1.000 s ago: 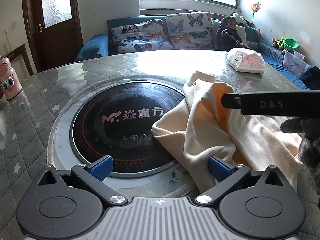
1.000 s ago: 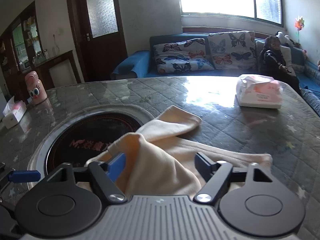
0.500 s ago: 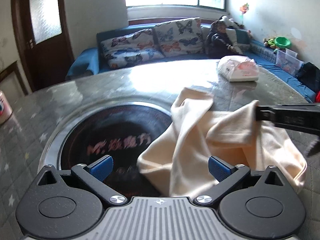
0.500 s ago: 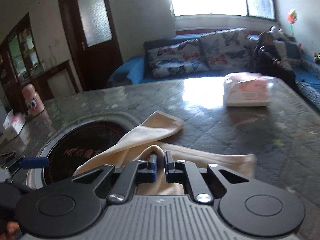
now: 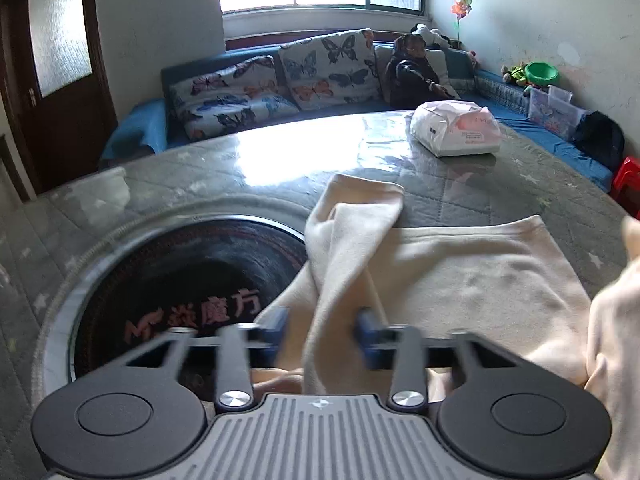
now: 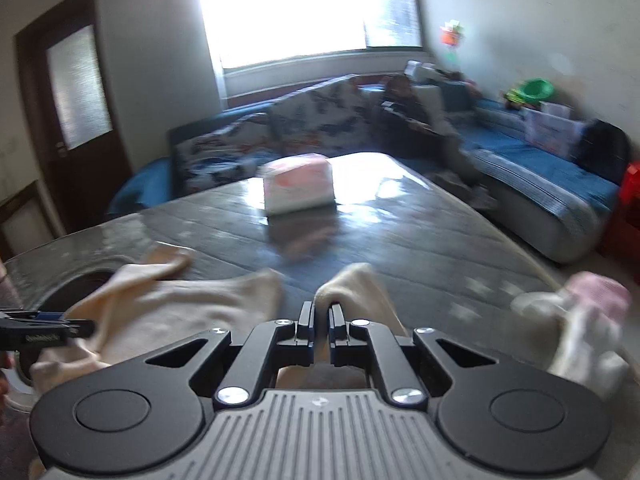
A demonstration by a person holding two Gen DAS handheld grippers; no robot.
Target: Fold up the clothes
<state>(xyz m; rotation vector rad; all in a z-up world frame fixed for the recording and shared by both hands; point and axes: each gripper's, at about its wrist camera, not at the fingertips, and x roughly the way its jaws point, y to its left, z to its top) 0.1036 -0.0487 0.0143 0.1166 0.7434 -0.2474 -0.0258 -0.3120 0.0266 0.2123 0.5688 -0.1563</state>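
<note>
A cream garment (image 5: pixel 460 280) lies crumpled on the table, partly over the black cooktop. In the left wrist view my left gripper (image 5: pixel 323 334) straddles a raised ridge of the fabric. Its jaws are closing, with the ridge between the blurred blue pads and a little gap still showing. In the right wrist view my right gripper (image 6: pixel 322 314) is shut on a pinched fold of the same cream garment (image 6: pixel 180 308), held slightly off the table. The left gripper (image 6: pixel 76 324) shows at that view's left edge, at the cloth.
A round black cooktop (image 5: pixel 180 280) is set into the quilted grey table (image 5: pixel 480 200). A white and pink package (image 5: pixel 456 130) lies at the far side. A pink and white cloth (image 6: pixel 592 312) sits at the right. A sofa with a seated person stands beyond.
My right gripper shut on a fold and carried it to the right, stretching the garment out. My left gripper moved in over a ridge of cloth and its jaws narrowed around it.
</note>
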